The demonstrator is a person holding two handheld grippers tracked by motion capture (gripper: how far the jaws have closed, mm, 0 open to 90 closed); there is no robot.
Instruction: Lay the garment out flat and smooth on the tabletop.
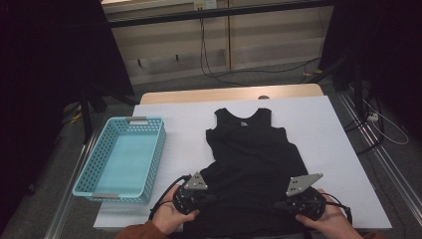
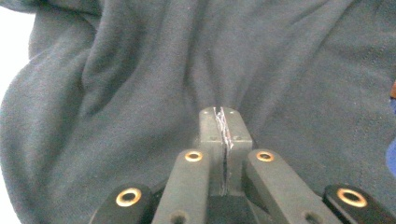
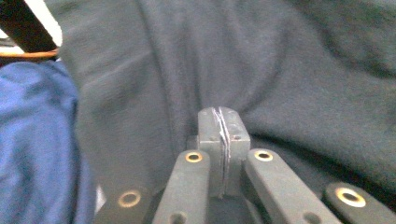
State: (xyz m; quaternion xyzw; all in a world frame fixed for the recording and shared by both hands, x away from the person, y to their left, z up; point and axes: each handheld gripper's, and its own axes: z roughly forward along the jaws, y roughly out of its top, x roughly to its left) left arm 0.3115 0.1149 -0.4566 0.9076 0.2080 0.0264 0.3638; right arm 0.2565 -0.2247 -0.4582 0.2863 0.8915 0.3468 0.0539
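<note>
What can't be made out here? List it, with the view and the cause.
- Tank top hem: high view, covered by both hands and grippers.
- Cloth between the pads: both gripper views, jaws pressed together, fabric bunched at the tips.
- Basket near wall's inner face: high view, hidden by the rim.

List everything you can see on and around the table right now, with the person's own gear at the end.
tank top: one, black, spread flat on the white sheet, neck to the far side, hem bunched at the near edge.
basket: one, light blue plastic with perforated walls, left of the tank top, nothing in it.
sheet: one, white, covering the table top.
table: one, light wood, its far edge bare beyond the sheet.
cables: several, black, on the floor behind the table.
left gripper: one, black, jaws shut on the tank top's hem, near left.
right gripper: one, black, jaws shut on the hem, near right.
hands: two, one around each gripper, at the near edge.
</note>
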